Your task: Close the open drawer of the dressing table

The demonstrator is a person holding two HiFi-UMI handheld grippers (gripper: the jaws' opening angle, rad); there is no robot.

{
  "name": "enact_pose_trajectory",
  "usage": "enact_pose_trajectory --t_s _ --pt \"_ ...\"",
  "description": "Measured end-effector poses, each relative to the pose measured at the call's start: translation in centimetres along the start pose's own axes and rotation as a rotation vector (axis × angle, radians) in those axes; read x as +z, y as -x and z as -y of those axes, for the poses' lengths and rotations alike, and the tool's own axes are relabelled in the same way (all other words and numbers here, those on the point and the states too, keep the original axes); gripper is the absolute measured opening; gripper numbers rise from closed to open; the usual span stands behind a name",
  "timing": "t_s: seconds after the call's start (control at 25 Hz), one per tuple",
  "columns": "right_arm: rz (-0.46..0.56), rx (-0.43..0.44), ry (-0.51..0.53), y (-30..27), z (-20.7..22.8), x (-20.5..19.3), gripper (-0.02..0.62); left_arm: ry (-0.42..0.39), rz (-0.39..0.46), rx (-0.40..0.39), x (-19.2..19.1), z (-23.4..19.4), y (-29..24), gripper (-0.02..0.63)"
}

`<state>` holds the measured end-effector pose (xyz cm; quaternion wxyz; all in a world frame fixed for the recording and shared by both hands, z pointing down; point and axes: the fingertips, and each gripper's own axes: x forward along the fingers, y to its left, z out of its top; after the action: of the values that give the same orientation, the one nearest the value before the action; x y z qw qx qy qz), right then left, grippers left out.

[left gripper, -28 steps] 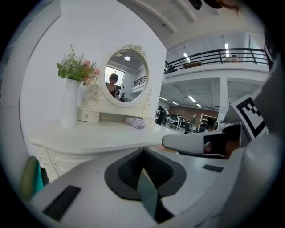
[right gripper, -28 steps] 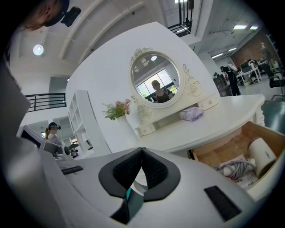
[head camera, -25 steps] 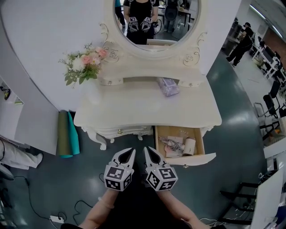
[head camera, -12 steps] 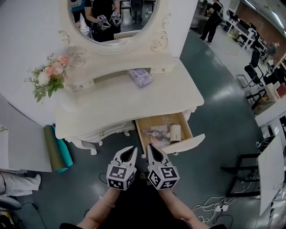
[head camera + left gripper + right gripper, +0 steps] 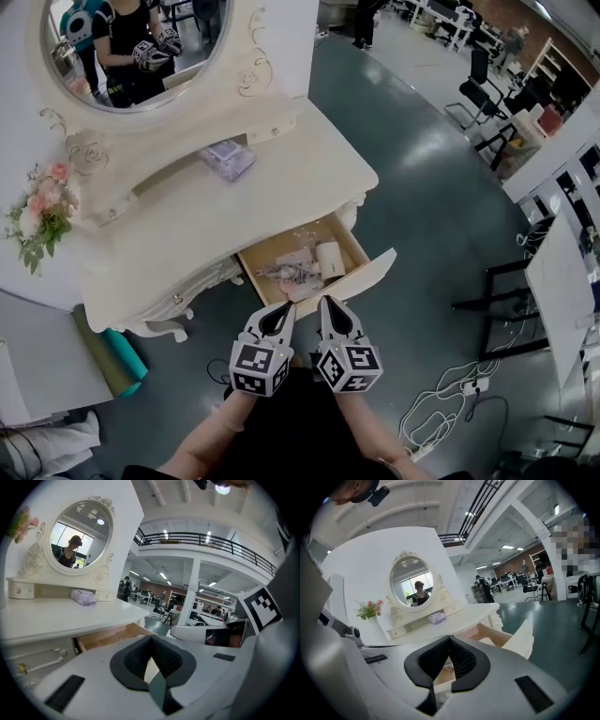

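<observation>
Room: open hall with a dark glossy floor (image 5: 431, 178); chairs (image 5: 487, 112) stand well behind and to the right of the dressing table; a loose cable (image 5: 450, 394) lies on the floor to the table's front right.
Surface: the dressing table (image 5: 234, 211) has a cream top, bare except for a purple pack (image 5: 228, 159) near its back shelf. An oval mirror (image 5: 131, 47) rises behind and flowers (image 5: 42, 216) sit at its left end.
Drawer: the drawer (image 5: 361, 277) on the table's right side is pulled well out, with small clutter and a white tube (image 5: 328, 258) inside.
Left gripper: the left gripper (image 5: 284, 311) is in front of the table, just short of the drawer front, jaws together on nothing.
Right gripper: the right gripper (image 5: 328, 305) is alongside it, also pinched closed and empty.
Risk, skew: we judge that both tips line up near the front's left end, so a push there could twist the drawer and bind it.
Risk, clutter: anything standing proud could catch under the table's top.
Risk, force: a hard shove could rock the table and shift the flowers.
Risk, footing: the cable could snag a step.
</observation>
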<state>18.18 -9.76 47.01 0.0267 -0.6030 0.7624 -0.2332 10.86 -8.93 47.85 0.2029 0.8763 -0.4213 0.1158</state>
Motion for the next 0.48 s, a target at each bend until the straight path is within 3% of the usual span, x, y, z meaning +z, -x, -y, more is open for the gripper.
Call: enact_pose_trajectory --t_s 0.28,0.48 --pt "-0.002 -0.116 0.017 1.7 4.4 -0.6 -0.001 0.004 -0.035 -0.081 -1.0 3.2 -2.5 0.026" --pt "-0.022 -0.126 0.049 2.2 6.6 -1.4 -0.002 0.015 -0.068 -0.105 -2.3 4.9 -3.7 0.026"
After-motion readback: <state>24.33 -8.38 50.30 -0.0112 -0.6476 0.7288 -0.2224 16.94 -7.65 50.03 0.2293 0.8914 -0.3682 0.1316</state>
